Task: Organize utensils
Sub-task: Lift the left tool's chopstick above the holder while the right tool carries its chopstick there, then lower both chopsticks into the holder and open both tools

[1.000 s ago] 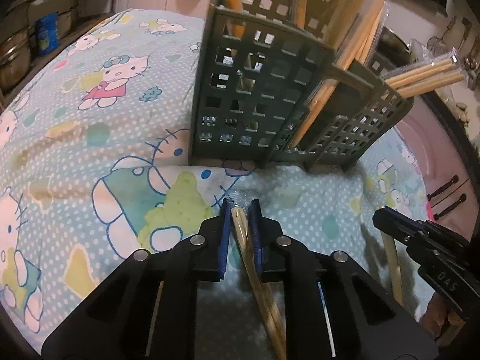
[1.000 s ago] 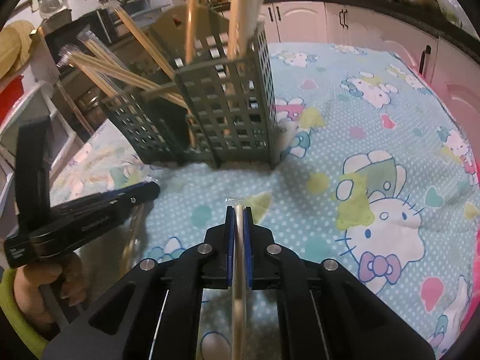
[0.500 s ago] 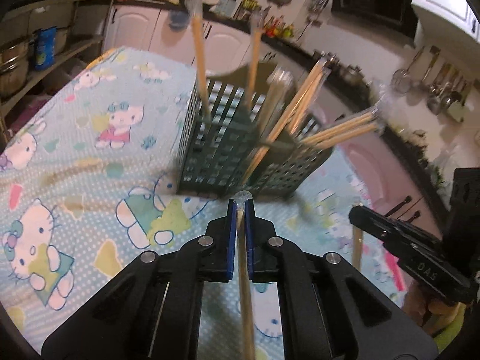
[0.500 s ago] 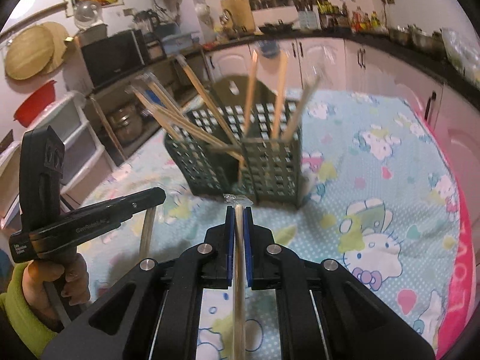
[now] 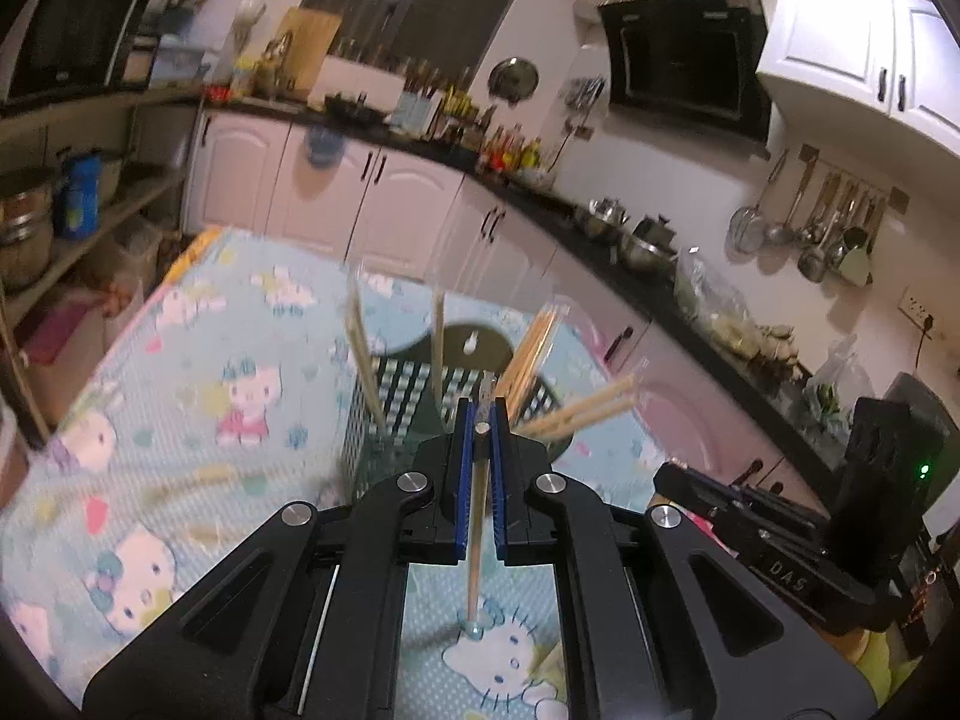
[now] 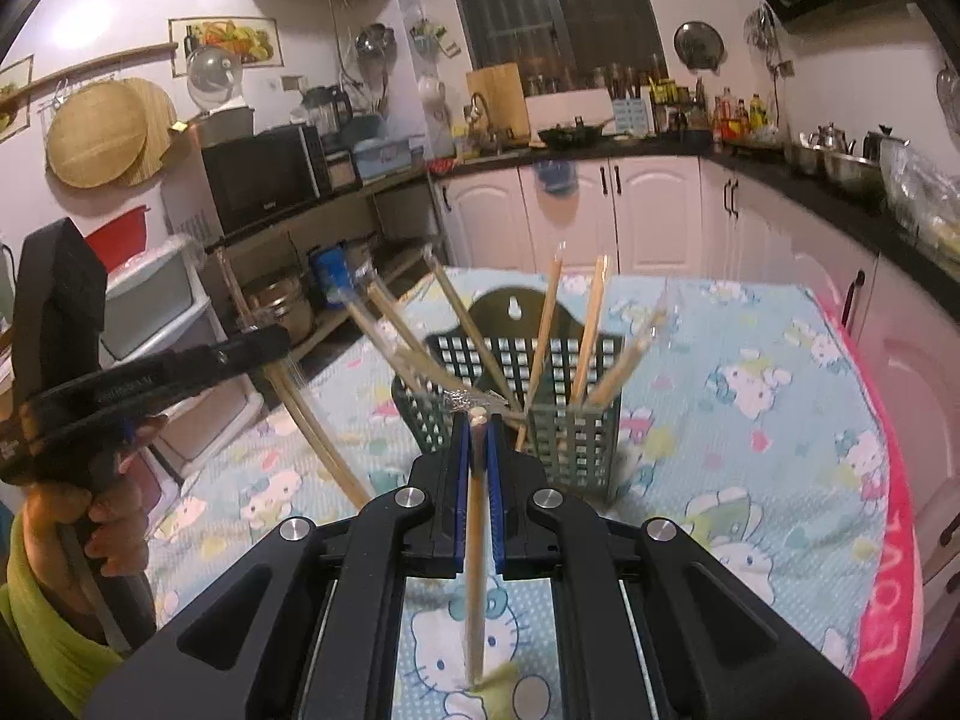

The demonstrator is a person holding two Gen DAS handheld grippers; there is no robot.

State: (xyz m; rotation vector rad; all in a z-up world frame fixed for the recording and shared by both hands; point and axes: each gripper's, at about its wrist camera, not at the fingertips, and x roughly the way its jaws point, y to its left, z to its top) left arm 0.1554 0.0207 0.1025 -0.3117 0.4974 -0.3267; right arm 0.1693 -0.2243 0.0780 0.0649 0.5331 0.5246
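A dark green slotted utensil holder [image 5: 396, 396] [image 6: 558, 372] stands on the table, with several wrapped pairs of wooden chopsticks [image 5: 534, 354] [image 6: 591, 324] leaning in it. My left gripper [image 5: 479, 420] is shut on a wrapped pair of chopsticks [image 5: 474, 540] that hangs down toward the cloth. My right gripper [image 6: 477, 420] is shut on another wrapped pair of chopsticks [image 6: 475, 570], also hanging down. Both grippers are raised above the table, nearer than the holder. The right gripper shows in the left wrist view [image 5: 756, 516], and the left gripper in the right wrist view [image 6: 180, 372].
The table wears a light blue Hello Kitty cloth [image 5: 180, 372] [image 6: 750, 420] with a pink edge [image 6: 888, 570]. White kitchen cabinets [image 6: 630, 216] and a dark counter [image 5: 630, 240] surround it. A shelf with pots [image 5: 36, 222] stands on the left.
Both grippers have lifted up and away from the cloth, each carrying its chopsticks, and tilted so the kitchen walls now show. The holder now looks smaller and lower.
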